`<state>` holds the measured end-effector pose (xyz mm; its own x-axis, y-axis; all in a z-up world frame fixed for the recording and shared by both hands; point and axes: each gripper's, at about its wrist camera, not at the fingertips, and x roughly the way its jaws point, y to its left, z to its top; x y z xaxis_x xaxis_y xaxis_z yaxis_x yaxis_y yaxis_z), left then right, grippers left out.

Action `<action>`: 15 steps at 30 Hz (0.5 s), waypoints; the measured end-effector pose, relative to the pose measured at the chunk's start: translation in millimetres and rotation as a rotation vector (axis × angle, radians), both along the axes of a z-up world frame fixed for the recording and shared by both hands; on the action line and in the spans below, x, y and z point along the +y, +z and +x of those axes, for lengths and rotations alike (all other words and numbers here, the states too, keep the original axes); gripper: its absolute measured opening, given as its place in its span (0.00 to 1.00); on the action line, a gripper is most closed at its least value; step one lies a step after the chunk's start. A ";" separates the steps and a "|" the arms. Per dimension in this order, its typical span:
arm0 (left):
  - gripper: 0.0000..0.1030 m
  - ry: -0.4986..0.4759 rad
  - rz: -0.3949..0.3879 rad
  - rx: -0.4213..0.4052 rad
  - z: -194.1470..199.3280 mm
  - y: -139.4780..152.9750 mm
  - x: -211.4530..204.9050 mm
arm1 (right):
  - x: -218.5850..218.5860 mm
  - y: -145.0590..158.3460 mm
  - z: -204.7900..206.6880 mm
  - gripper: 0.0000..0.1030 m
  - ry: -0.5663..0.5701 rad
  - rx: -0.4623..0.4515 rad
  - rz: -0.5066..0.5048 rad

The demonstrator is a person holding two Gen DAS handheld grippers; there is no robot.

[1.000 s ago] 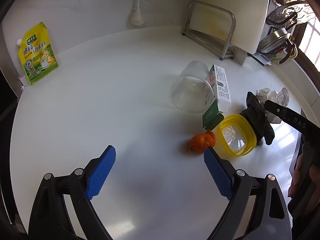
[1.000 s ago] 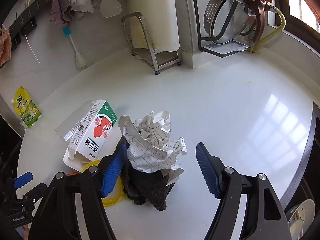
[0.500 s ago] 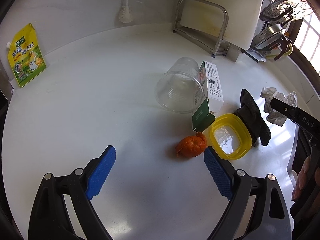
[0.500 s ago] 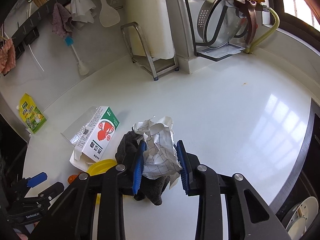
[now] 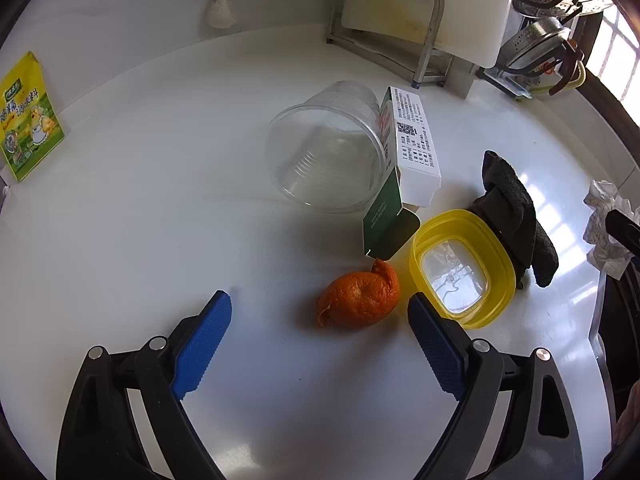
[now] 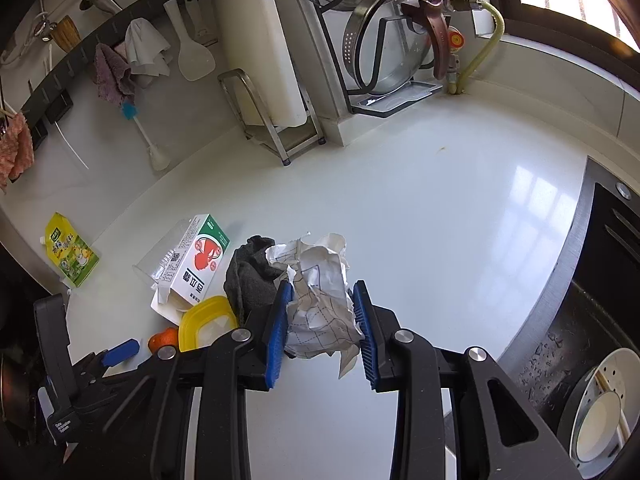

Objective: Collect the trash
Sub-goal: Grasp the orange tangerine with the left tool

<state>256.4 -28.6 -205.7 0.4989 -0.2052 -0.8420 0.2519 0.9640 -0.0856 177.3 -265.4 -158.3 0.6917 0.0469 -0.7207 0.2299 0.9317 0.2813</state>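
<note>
My right gripper [image 6: 322, 304] is shut on a crumpled sheet of white paper [image 6: 318, 284] and holds it above the white counter; the paper also shows at the right edge of the left wrist view [image 5: 604, 224]. My left gripper [image 5: 320, 316] is open, and an orange peel [image 5: 358, 300] lies on the counter between its fingertips. Just beyond lie a yellow plastic lid [image 5: 464, 268], a milk carton [image 5: 412, 148] on its side, a clear plastic cup [image 5: 328, 156] on its side and a dark cloth [image 5: 516, 212].
A yellow pouch [image 5: 26, 120] leans on the back wall at left. A cutting board in a metal rack [image 5: 400, 12] and a pot rack [image 6: 392, 48] stand at the back. A sink [image 6: 600, 320] with a strainer lies at right.
My right gripper closed on the paper and lifted it off the dark cloth. My left gripper moved forward, so the orange peel now sits between its open fingers.
</note>
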 end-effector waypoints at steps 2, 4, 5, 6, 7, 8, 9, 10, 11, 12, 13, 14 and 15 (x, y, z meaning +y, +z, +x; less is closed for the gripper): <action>0.79 -0.003 -0.013 -0.005 1.2 0.9 -0.8 | 1.0 -1.2 -5.8 0.30 -0.003 0.005 0.004; 0.68 -0.013 -0.018 -0.011 2.0 2.7 -2.0 | 2.6 -2.5 -10.9 0.30 -0.005 0.011 0.004; 0.60 -0.020 -0.021 -0.012 1.5 3.5 -2.1 | 3.3 -3.0 -13.8 0.30 -0.006 0.014 0.006; 0.51 -0.027 -0.026 -0.011 0.7 4.4 -1.7 | 3.7 -3.6 -16.1 0.30 -0.007 0.017 0.010; 0.46 -0.032 -0.031 -0.009 -0.3 4.8 -1.6 | 4.3 -4.0 -18.5 0.30 -0.008 0.019 0.015; 0.36 -0.038 -0.034 -0.005 -1.6 5.2 -1.5 | 5.0 -4.4 -20.9 0.30 -0.010 0.021 0.019; 0.31 -0.042 -0.032 -0.001 -3.2 5.2 -1.4 | 5.5 -4.7 -23.5 0.30 -0.010 0.023 0.024; 0.30 -0.042 -0.031 0.003 -5.0 5.2 -0.5 | 6.4 -4.7 -25.7 0.30 -0.010 0.026 0.026; 0.28 -0.039 -0.032 0.006 -7.1 5.1 0.9 | 6.9 -4.4 -27.9 0.30 -0.010 0.028 0.029; 0.27 -0.036 -0.033 0.008 -9.4 5.4 2.9 | 7.4 -3.9 -30.3 0.30 -0.010 0.028 0.032; 0.27 -0.033 -0.031 0.009 -11.4 5.7 4.5 | 8.1 -3.1 -32.5 0.30 -0.009 0.028 0.035; 0.27 -0.029 -0.026 0.012 -13.8 6.5 6.5 | 8.7 -2.3 -35.3 0.30 -0.009 0.029 0.038; 0.27 -0.026 -0.023 0.016 -16.2 7.7 9.0 | 9.2 -1.4 -38.1 0.30 -0.008 0.030 0.042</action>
<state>240.2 -19.6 -198.0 0.4797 -0.2377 -0.8446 0.2753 0.9548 -0.1123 139.2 -256.2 -159.7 0.6704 0.0722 -0.7385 0.2461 0.9173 0.3131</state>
